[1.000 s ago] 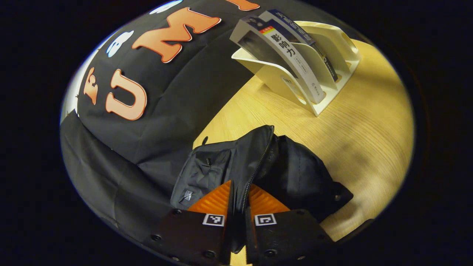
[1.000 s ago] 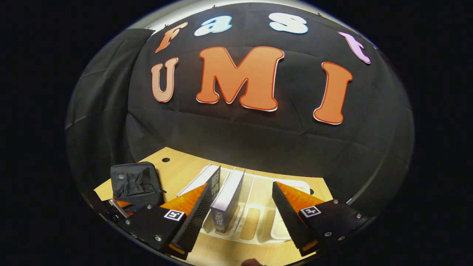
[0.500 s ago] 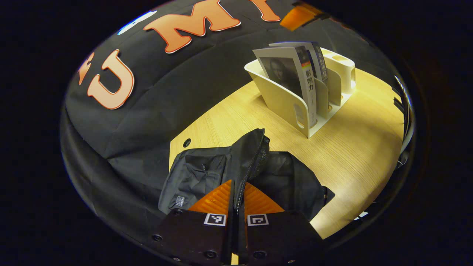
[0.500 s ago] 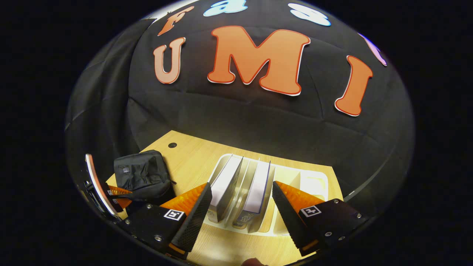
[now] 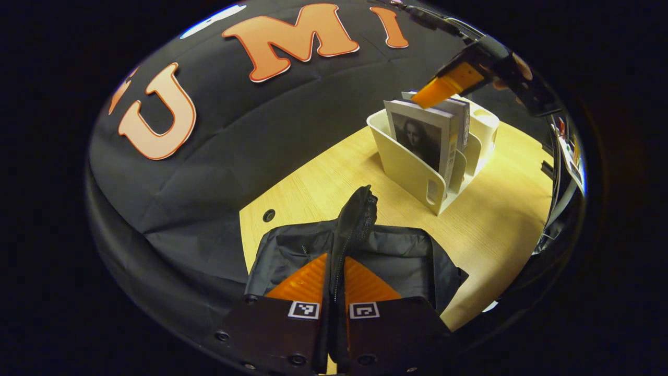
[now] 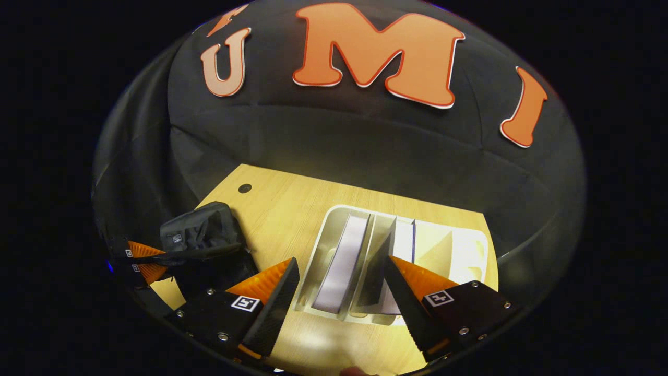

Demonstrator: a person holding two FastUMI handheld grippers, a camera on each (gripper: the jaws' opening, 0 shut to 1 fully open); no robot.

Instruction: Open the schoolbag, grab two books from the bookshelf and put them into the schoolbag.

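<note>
Overhead, right gripper (image 6: 339, 292) gapes above books (image 6: 342, 261); left gripper (image 5: 334, 284) pinches schoolbag (image 5: 360, 245).

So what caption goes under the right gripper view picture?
Open right gripper hovers above two books in the white bookshelf; schoolbag waits beside.

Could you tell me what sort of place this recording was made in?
Probably a staged recording booth, not a home: a black cloth backdrop hangs behind a bare wooden table holding just a schoolbag and a white bookshelf.
</note>
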